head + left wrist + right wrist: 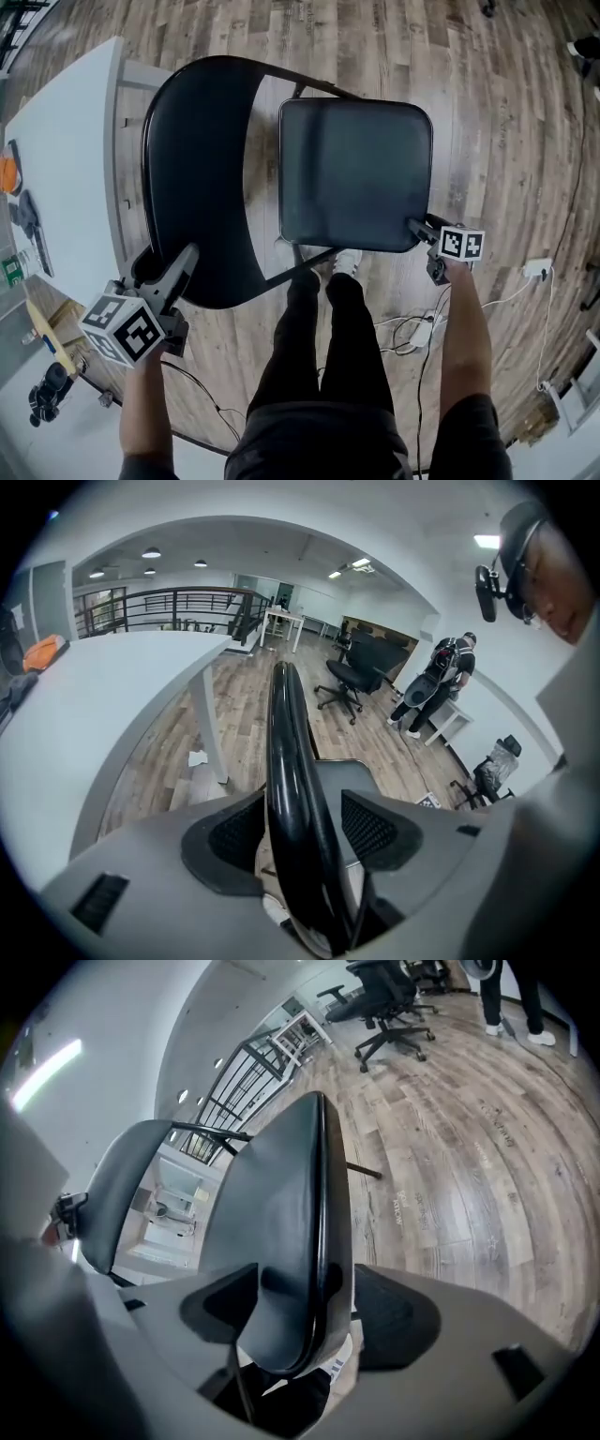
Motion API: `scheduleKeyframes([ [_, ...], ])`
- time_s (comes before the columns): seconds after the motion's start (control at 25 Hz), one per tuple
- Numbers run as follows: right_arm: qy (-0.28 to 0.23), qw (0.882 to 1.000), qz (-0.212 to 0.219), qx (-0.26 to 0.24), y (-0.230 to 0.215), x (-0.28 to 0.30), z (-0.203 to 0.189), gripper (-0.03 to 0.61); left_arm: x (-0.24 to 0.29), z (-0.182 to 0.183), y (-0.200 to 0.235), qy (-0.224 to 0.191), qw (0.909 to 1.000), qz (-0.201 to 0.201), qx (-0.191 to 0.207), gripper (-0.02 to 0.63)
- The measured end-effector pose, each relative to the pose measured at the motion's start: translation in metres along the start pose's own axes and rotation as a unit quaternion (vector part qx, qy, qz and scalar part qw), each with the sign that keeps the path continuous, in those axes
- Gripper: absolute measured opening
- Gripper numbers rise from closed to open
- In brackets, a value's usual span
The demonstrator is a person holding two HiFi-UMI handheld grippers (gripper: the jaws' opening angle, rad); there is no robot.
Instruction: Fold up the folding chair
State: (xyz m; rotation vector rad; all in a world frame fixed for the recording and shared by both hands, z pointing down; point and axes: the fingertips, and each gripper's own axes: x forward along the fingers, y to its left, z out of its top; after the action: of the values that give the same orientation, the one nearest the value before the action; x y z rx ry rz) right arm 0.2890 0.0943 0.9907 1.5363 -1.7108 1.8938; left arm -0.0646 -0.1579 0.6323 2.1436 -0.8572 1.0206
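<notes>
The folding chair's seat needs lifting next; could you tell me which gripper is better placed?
Right, probably: the right gripper straddles the seat at its near corner with open jaws, while the left gripper straddles the backrest rim.

Person in black trousers (323, 347), a white shoe (345, 263) and a dark short-sleeved top (473, 433), arms bare below the sleeves. The left gripper (185, 258) and right gripper (419, 228) are pale grey moulded plastic, each topped by a white cube (127, 328) printed with black square markers, with dark cross-hatched pads (375, 827).
</notes>
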Motion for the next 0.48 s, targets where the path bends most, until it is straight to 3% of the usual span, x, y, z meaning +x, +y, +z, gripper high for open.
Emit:
scheduleKeyframes([
  [0.28,0.021,0.993,0.096,0.06,-0.002,0.017,-0.008,0.319,0.008,-0.007,0.004,0.005,0.9999,-0.001,0.012,0.258],
  [0.48,0.016,0.986,0.144,0.08,0.002,0.026,-0.009,0.319,0.023,-0.012,-0.005,0.016,0.998,0.003,0.061,0.242],
])
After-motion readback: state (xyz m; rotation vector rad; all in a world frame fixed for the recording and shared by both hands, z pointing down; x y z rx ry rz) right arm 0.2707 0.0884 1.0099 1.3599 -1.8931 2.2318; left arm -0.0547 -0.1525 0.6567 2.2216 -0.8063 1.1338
